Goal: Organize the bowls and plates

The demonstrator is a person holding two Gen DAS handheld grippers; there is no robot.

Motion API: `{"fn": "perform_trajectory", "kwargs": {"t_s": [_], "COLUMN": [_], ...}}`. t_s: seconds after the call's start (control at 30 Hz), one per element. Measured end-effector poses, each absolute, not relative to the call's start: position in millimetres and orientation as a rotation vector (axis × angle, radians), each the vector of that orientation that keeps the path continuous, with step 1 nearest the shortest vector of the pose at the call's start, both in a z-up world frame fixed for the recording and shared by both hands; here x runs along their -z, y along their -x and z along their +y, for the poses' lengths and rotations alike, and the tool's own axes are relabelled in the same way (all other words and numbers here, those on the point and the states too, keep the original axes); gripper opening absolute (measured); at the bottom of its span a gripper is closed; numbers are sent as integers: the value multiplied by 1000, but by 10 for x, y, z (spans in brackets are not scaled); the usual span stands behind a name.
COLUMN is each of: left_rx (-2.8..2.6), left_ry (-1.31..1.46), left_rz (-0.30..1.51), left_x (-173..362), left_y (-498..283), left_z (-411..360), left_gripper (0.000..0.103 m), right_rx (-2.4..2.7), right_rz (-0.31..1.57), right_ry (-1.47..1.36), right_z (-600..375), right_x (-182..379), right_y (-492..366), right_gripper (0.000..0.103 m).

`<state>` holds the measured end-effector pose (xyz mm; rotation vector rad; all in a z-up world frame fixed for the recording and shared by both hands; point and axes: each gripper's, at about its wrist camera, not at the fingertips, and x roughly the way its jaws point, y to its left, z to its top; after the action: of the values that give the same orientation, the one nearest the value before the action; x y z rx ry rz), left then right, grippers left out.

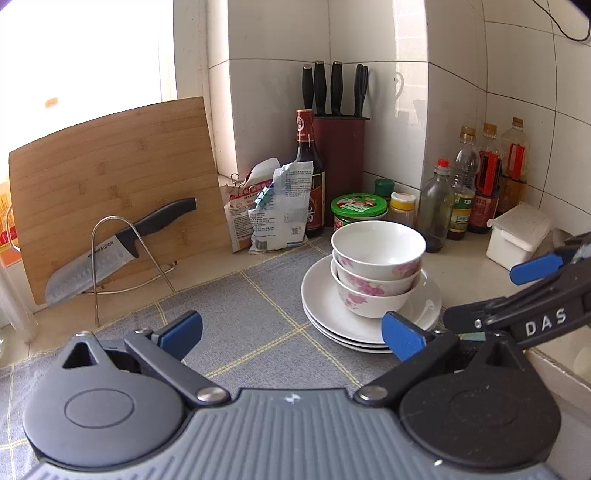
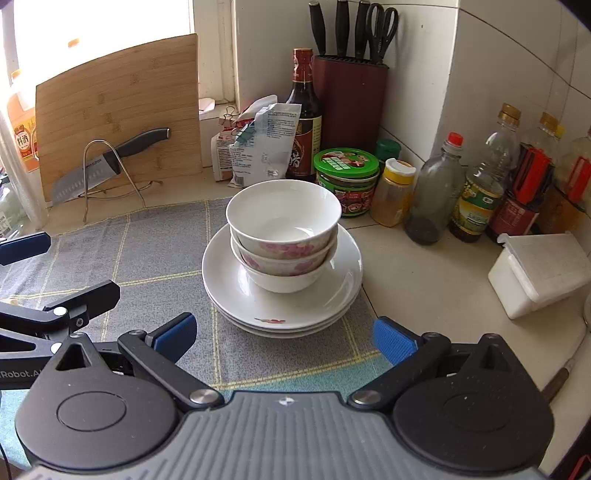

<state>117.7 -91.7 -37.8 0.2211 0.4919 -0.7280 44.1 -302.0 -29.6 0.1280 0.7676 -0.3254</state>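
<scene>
Countertop, pale, carrying a grey checked cloth across its near half. Bamboo cutting board leaning at ten o'clock, a kitchen knife propped on a wire rack before it. Dark red knife block at twelve o'clock, soy sauce bottle and crumpled packets beside it. Bottles, jars and a green-lidded tub ranged at one to two o'clock; white lidded box at three.

Plates, white, stacked on the cloth's right edge; three nested bowls stand in the top plate.

Right wrist view alone shows an orange jug behind the board and scissors in the block.

Left gripper: jaws spread wide, empty, right pad overlapping the plate rim in view. Right gripper: jaws spread wide, empty, plates just beyond.
</scene>
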Motion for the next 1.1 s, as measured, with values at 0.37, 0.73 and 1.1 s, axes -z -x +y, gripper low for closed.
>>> {"fn": "perform_trajectory", "kwargs": {"t_s": [0.37,0.73,1.1], "left_rx": [655,641,639], "left_ry": [-165,-162,-157], "left_rz": [528,541,548], "left_x": [265,228,209], "left_y": [-979,-957,-982], "left_z": [-776,-712,-714], "left_gripper": [102,102,102], "right_rx": [377,379,387], "right_rz": [734,737,733], "right_ry": [-185,-185,-178], "right_z": [-2868,-2812,-2808], "right_x": [231,216,186], "right_y": [-188,-192,-210], "right_gripper": [103,103,103]}}
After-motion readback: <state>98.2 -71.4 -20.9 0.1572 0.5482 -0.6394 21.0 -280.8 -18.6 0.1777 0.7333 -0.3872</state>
